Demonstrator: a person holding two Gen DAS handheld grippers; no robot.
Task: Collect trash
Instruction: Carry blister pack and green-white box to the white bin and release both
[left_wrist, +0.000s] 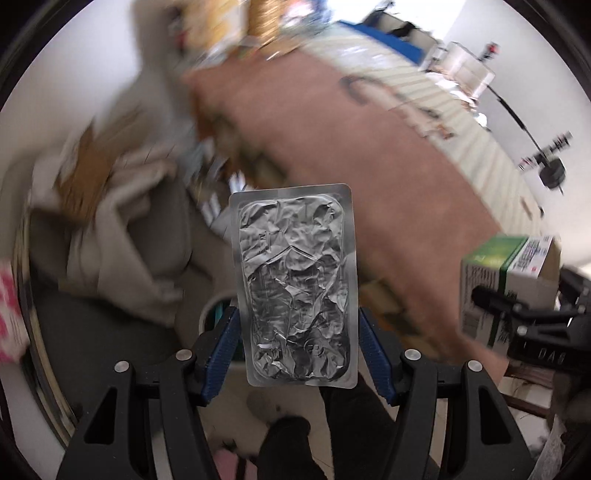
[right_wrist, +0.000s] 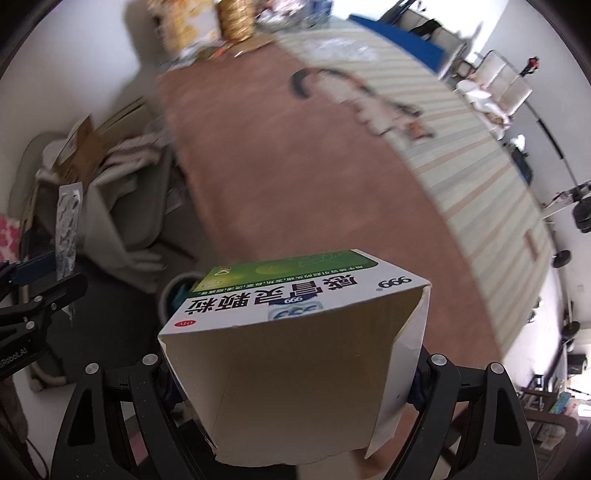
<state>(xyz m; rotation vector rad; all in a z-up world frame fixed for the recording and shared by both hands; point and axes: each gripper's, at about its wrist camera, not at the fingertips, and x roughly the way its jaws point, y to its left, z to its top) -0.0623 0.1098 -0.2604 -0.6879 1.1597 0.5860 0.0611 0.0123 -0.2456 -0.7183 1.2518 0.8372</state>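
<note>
L gripper (left_wrist: 297, 343): jaws half-closed across crumpled foil blister pack (left_wrist: 295, 288), edge-held so it hangs clear | R gripper (right_wrist: 291, 384): jaws wide, clamping opened medicine box (right_wrist: 295, 332) by side walls | both trash items airborne over brown table (right_wrist: 295, 166) | likely headed for white bin (right_wrist: 173, 291) below

White walls (right_wrist: 110, 66), a long table under a brown cloth (right_wrist: 295, 177), striped flooring (right_wrist: 461, 155) beside it, cardboard (right_wrist: 85, 147) heaped at its left edge.

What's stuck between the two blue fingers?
A crinkled silver foil pack, clamped between the left gripper's blue pads, as the left wrist view shows.
</note>
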